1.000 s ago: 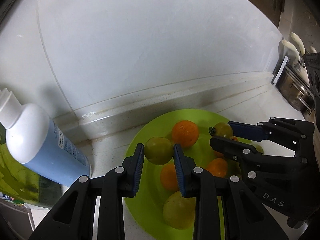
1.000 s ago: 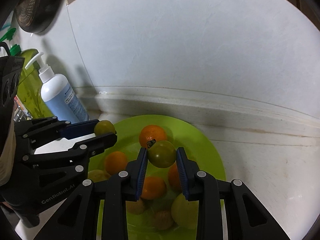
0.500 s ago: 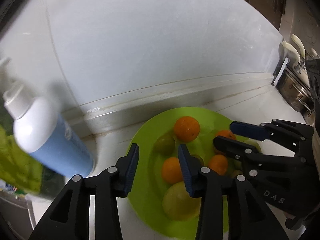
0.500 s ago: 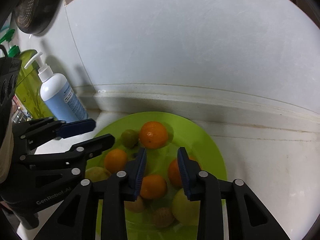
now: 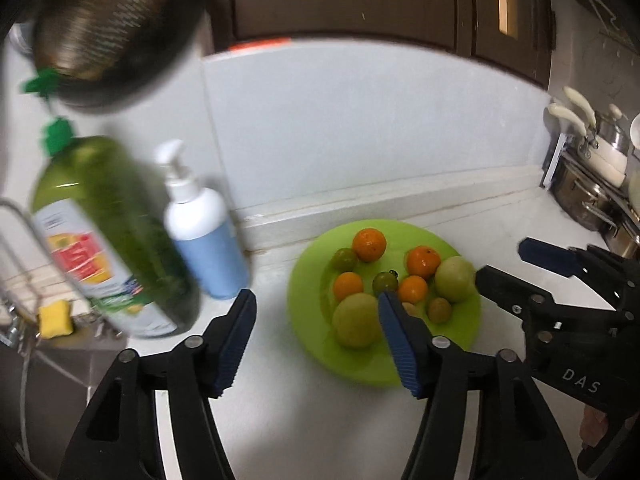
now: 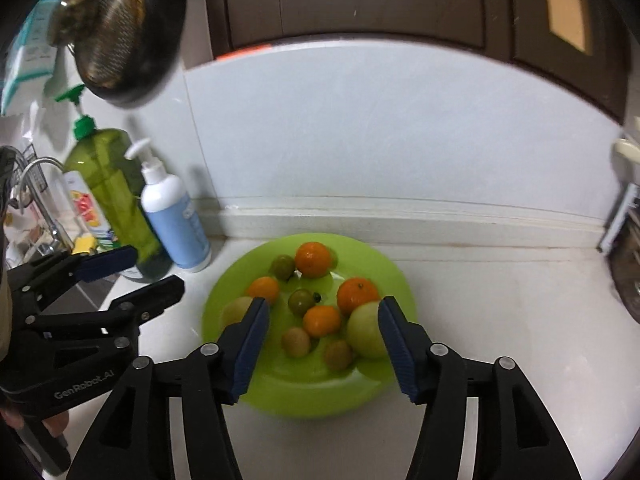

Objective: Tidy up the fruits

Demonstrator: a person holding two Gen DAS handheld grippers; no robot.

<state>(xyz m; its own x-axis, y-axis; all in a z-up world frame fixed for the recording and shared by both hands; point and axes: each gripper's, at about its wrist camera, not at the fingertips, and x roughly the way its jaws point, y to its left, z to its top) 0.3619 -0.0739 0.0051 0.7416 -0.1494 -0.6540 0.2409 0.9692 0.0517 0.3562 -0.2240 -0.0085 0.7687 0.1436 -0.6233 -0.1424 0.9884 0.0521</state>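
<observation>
A lime-green plate (image 5: 308,292) (image 6: 384,268) on the white counter holds several fruits: oranges (image 5: 369,245) (image 6: 313,259), small green tomatoes (image 5: 385,282) (image 6: 301,301), larger pale green fruits (image 5: 355,320) (image 6: 365,330) and small brown ones (image 6: 296,342). My left gripper (image 5: 316,316) is open and empty, above the plate's near left rim. My right gripper (image 6: 322,322) is open and empty, above the plate's near side. Each gripper shows in the other's view: the right gripper (image 5: 506,264), the left gripper (image 6: 148,272).
A white and blue pump bottle (image 5: 202,232) (image 6: 172,216) and a green detergent bottle (image 5: 108,240) (image 6: 108,196) stand left of the plate by the wall. A sink with a faucet (image 6: 36,200) and a yellow sponge (image 5: 56,318) lies far left. Pots (image 5: 592,184) stand far right.
Both grippers let go of their green tomatoes onto the plate, opened wide, and pulled back and up from the plate.
</observation>
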